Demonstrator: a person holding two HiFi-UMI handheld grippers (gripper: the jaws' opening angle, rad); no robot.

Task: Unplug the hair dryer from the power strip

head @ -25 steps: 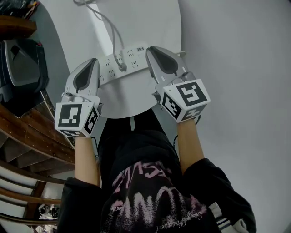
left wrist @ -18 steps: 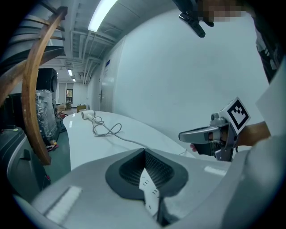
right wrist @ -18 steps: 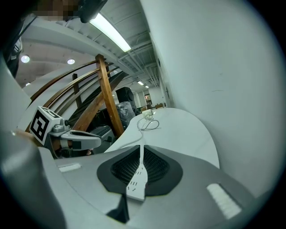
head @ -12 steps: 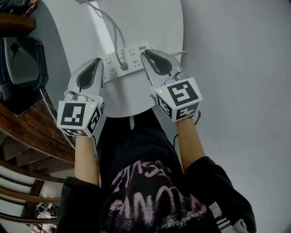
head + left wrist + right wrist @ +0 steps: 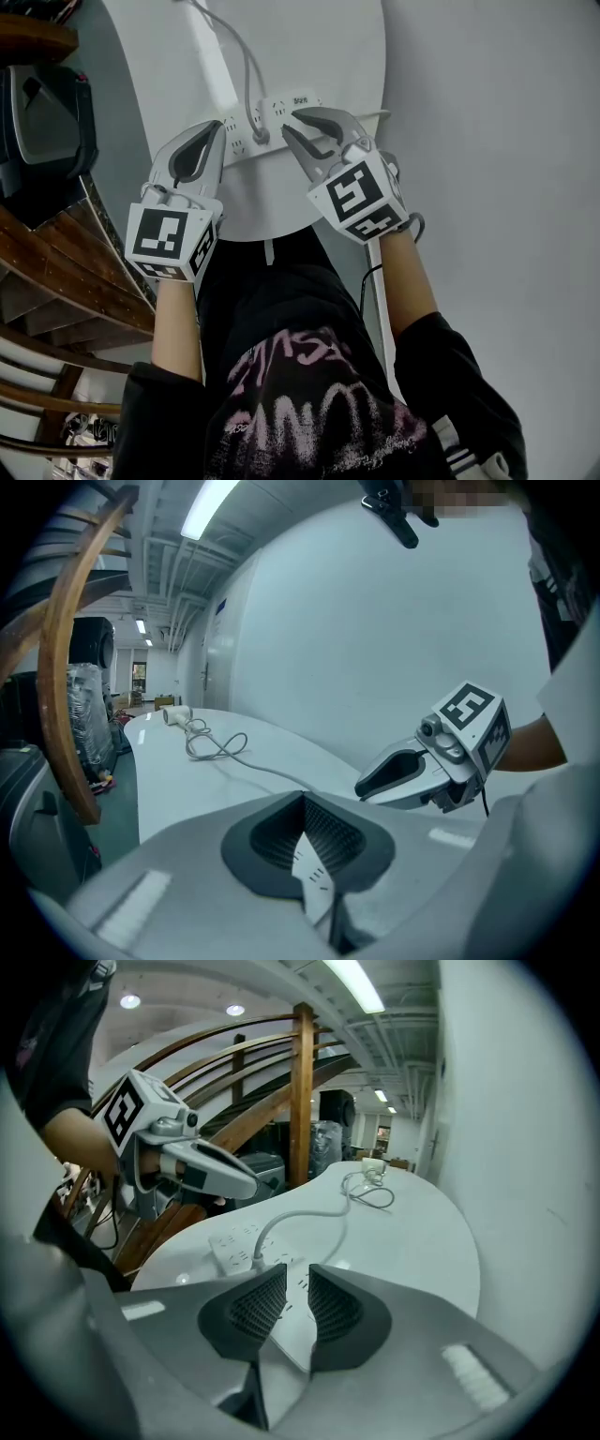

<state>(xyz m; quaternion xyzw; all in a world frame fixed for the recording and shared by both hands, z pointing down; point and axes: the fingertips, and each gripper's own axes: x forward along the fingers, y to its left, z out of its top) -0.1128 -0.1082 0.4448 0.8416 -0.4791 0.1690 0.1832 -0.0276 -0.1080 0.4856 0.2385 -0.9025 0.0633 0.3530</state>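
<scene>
A white power strip (image 5: 274,116) lies on the round white table (image 5: 309,47), with a grey plug (image 5: 260,137) seated in it. Its cable (image 5: 246,66) runs away across the table to the hair dryer (image 5: 373,1164) at the far end, which also shows as the hair dryer (image 5: 173,714). My right gripper (image 5: 290,124) is open, its fingers just right of the plug over the strip (image 5: 239,1241). My left gripper (image 5: 217,131) is shut and empty, just left of the strip's near end.
Curved wooden rails (image 5: 56,281) and a black machine (image 5: 37,112) stand left of the table. A pale wall (image 5: 487,141) runs close along the right. The table's near edge (image 5: 272,234) lies just in front of the person's body.
My right gripper has swung left toward the plug and rolled, and its two fingers now show apart. The left gripper has edged forward toward the strip.
</scene>
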